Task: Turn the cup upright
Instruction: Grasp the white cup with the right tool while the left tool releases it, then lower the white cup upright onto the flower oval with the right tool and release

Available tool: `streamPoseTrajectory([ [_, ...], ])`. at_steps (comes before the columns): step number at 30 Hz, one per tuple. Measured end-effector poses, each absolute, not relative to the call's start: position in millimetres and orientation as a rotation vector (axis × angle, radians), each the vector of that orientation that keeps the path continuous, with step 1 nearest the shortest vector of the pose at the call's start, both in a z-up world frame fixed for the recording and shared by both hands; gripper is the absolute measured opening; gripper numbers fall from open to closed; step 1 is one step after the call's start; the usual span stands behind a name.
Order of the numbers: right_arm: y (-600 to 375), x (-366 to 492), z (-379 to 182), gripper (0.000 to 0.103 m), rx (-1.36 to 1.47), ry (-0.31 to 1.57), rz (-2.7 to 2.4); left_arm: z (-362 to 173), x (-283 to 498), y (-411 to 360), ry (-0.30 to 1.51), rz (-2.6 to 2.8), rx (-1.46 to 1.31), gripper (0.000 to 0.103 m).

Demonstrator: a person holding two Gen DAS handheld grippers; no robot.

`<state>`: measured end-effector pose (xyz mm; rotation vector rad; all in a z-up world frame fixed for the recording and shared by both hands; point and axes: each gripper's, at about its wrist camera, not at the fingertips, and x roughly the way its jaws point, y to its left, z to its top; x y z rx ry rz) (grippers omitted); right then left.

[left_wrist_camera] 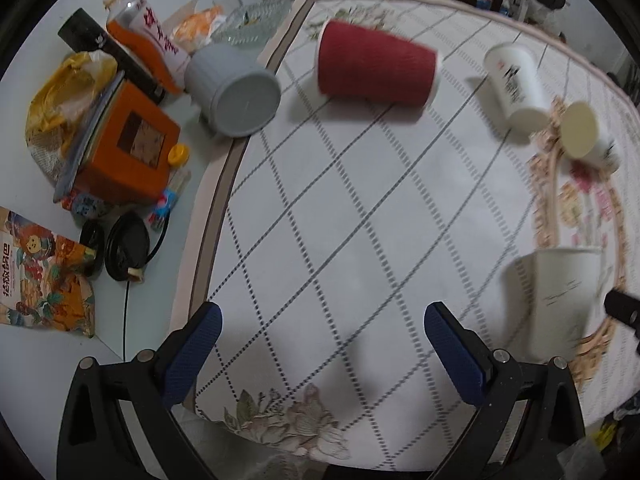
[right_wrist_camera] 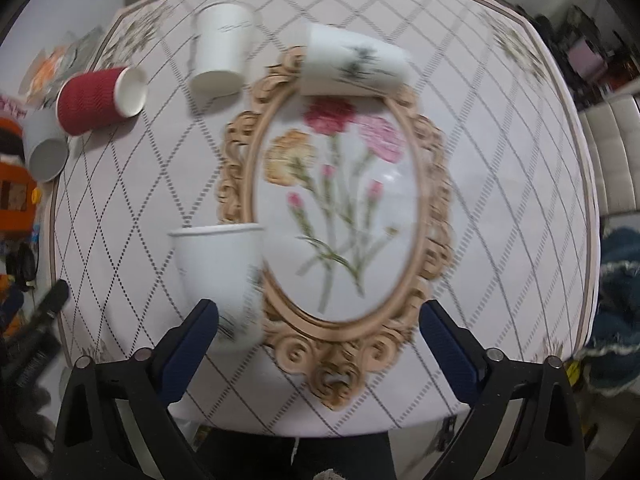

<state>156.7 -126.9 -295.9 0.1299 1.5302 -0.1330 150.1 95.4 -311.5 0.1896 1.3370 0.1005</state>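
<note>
Several cups lie on their sides on the patterned tablecloth (left_wrist_camera: pixel 340 200): a red ribbed cup (left_wrist_camera: pixel 374 66) (right_wrist_camera: pixel 96 98), a grey cup (left_wrist_camera: pixel 236 88) (right_wrist_camera: pixel 44 148), a white printed cup (left_wrist_camera: pixel 518 84) (right_wrist_camera: pixel 222 54) and a white cup with a plant print (left_wrist_camera: pixel 586 136) (right_wrist_camera: pixel 354 64). One white cup (left_wrist_camera: pixel 560 296) (right_wrist_camera: pixel 220 276) stands upright near the front. My left gripper (left_wrist_camera: pixel 320 348) is open and empty above the cloth. My right gripper (right_wrist_camera: pixel 318 348) is open and empty, its left finger just in front of the upright cup.
Clutter fills the table's left side: an orange box (left_wrist_camera: pixel 128 148), a yellow bag (left_wrist_camera: pixel 64 92), snack packets (left_wrist_camera: pixel 40 276), a black cable reel (left_wrist_camera: pixel 126 246) and a glass dish (left_wrist_camera: pixel 252 22). An oval flower motif (right_wrist_camera: pixel 340 208) marks the cloth's middle. A chair stands at the right.
</note>
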Motion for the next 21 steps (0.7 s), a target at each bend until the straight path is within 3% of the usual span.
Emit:
streamPoseTrajectory([
  [9, -83, 174, -319, 0.088, 0.12, 1.576, -0.062, -331, 144, 107, 1.392, 0.119, 0.2, 0.103],
  [11, -79, 176, -326, 0.084, 0.122, 1.594, -0.059, -333, 144, 107, 1.401, 0.115, 0.199, 0.103],
  [15, -72, 179, -342, 0.065, 0.131, 1.633, -0.054, -335, 144, 103, 1.408, 0.099, 0.212, 0.103],
  [21, -68, 178, -343, 0.065, 0.128, 1.606, -0.05, -337, 145, 98, 1.426, 0.086, 0.208, 0.103],
])
